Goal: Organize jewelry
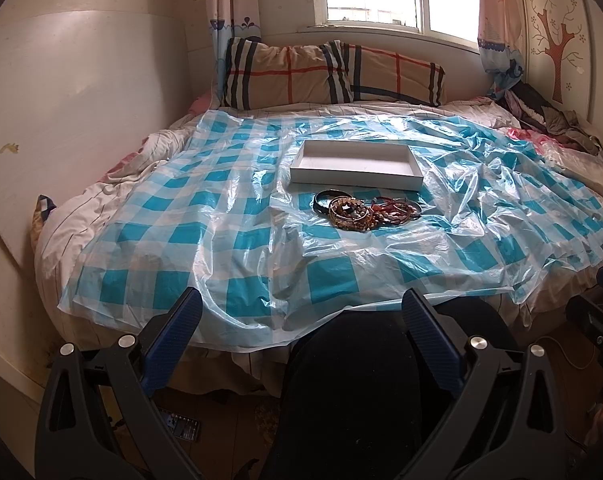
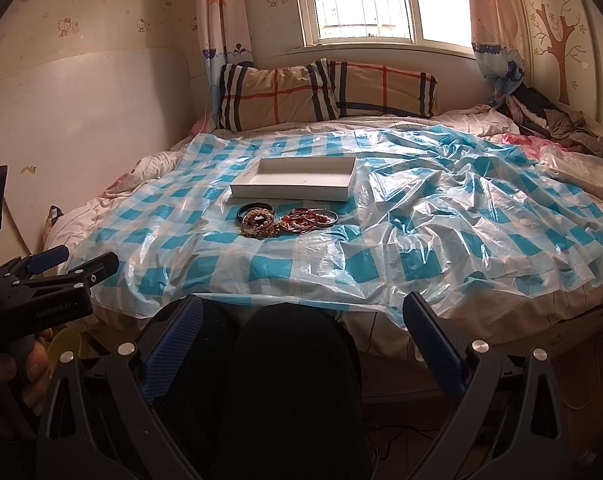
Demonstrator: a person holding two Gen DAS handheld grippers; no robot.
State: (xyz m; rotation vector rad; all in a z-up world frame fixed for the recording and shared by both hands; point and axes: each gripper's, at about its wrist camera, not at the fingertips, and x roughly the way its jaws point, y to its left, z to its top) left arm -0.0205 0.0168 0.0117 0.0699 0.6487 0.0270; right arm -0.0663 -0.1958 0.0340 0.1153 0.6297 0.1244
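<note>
Beaded bracelets [image 1: 365, 210] beyond hand-held gripper [image 1: 301, 316]

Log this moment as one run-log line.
stage: not started | left gripper: open, empty | right gripper: open, empty | bracelets: piled on plastic sheet | white tray: empty, behind pile

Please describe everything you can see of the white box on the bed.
The white box is a shallow, open rectangular tray, apparently cardboard, with low walls and no lid. Nothing is seen inside it. It lies flat on the blue-checked plastic sheet, near the middle of the bed. The pile of bracelets lies just in front of it, apparently not touching. No claw is near it.
</note>
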